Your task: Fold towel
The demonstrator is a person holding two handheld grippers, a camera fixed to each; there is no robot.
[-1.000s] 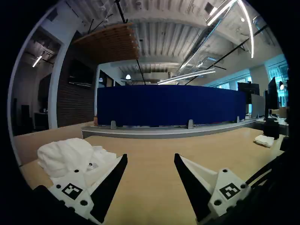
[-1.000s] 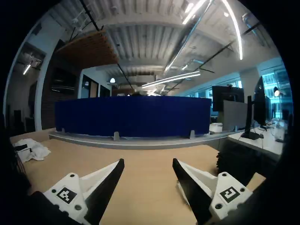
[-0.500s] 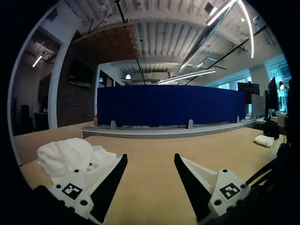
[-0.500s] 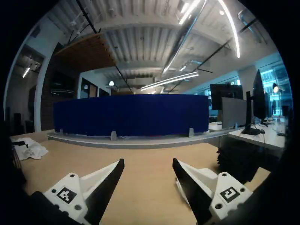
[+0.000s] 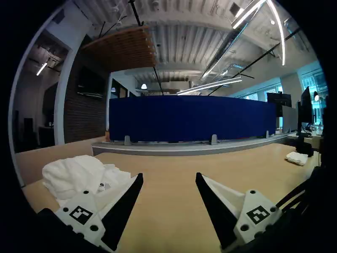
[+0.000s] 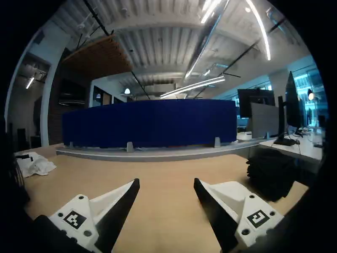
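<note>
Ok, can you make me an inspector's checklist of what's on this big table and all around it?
Surface: tan wooden table, flat and smooth.
Job's things: white towel, crumpled in a heap, not yet folded, beside the left gripper's left finger.
Clutter: small white cloth far off to the right; dark pile near the table's right edge, cannot tell what it is.
Grippers: left gripper open, holding nothing; right gripper open, holding nothing.
Cables: thin dark lines low on the right, maybe cables; cannot tell.
Surroundings: blue divider behind the table, monitors on the right, strip lights overhead.
</note>
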